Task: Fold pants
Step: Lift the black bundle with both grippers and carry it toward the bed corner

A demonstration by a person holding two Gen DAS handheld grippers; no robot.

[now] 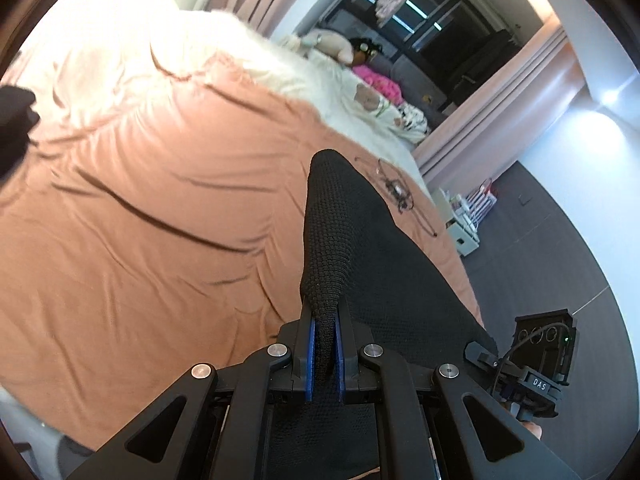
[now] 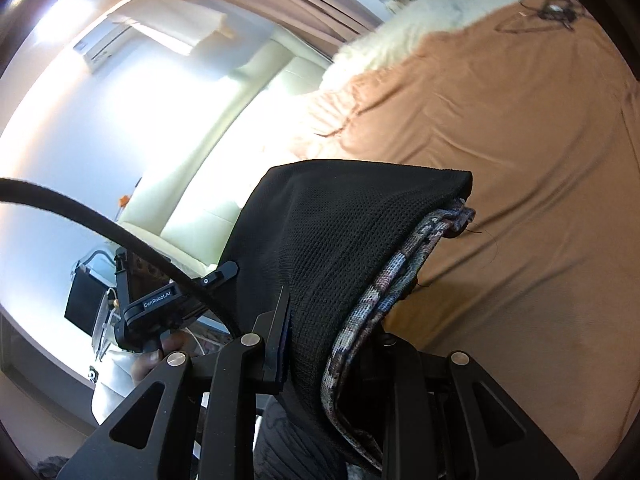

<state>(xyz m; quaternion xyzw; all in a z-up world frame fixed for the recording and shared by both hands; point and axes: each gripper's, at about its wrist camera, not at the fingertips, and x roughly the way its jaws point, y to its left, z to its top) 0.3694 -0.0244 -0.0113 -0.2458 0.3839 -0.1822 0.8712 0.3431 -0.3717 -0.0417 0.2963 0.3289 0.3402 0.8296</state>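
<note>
Coarse black knit pants [image 1: 332, 240], matt and nubbly. Smooth peach cotton-like bedsheet [image 1: 160, 240], softly creased. Fluffy white blanket [image 1: 280, 68] beyond.

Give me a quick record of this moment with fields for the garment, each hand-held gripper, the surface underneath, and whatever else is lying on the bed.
garment: black knitted pants, patterned inner side showing at one edge
left hand-held gripper: shut on the pants, blue pads pinching a fold
right hand-held gripper: shut on a thicker bunch of the pants
surface: bed with peach-orange sheet, wrinkled
other items: fluffy white blanket, tangled dark cable, plush toy
</note>
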